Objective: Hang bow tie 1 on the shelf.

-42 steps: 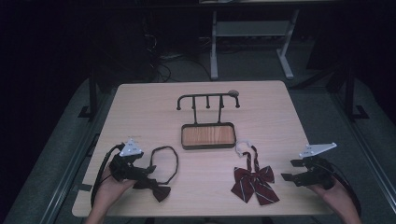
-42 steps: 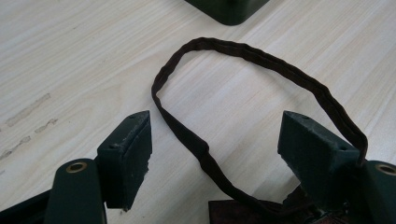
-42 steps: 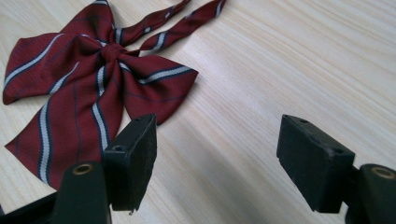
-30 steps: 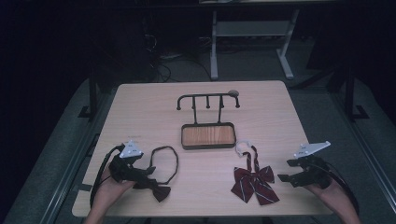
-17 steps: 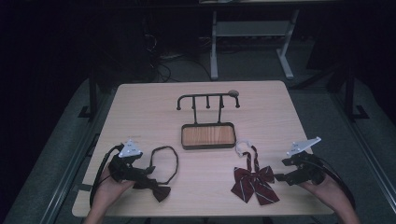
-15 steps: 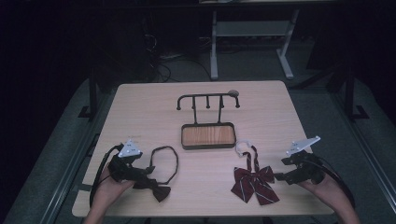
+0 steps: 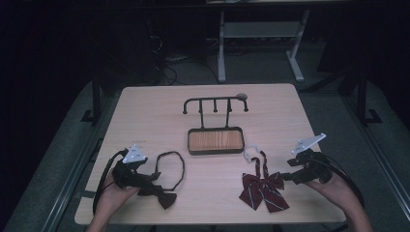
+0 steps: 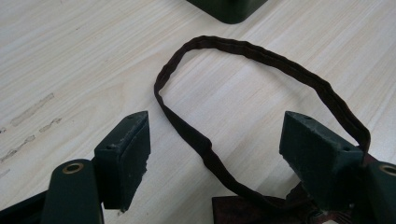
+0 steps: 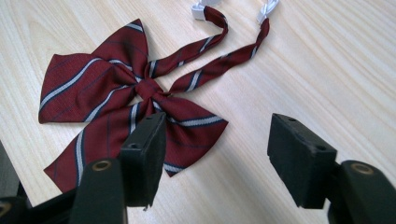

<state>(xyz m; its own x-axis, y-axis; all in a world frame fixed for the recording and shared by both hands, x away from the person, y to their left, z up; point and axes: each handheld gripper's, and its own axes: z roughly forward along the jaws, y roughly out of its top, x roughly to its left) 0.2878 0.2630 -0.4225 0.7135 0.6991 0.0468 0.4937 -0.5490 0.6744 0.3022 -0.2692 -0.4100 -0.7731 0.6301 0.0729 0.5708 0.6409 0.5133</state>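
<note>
Two bow ties flat on table, both grippers low beside them — nothing gripped.

Left gripper (image 7: 151, 178) near-left, jaws wide, resting over dark bow tie (image 7: 164, 197); neck loop (image 8: 243, 51) lying between the pads (image 8: 125, 154) without contact, bow knot just under the far pad. Right gripper (image 7: 290, 177) near-right, jaws just been closing but a clear gap left, nothing between them; one pad hovering over a wing of the striped maroon bow tie (image 9: 126, 100), white strap ends (image 9: 201, 10) pointing away toward the tray. Wooden tray with hook rack (image 7: 215, 140) mid-table, apart from both ties. Table (image 7: 145, 111) light wood.
</note>
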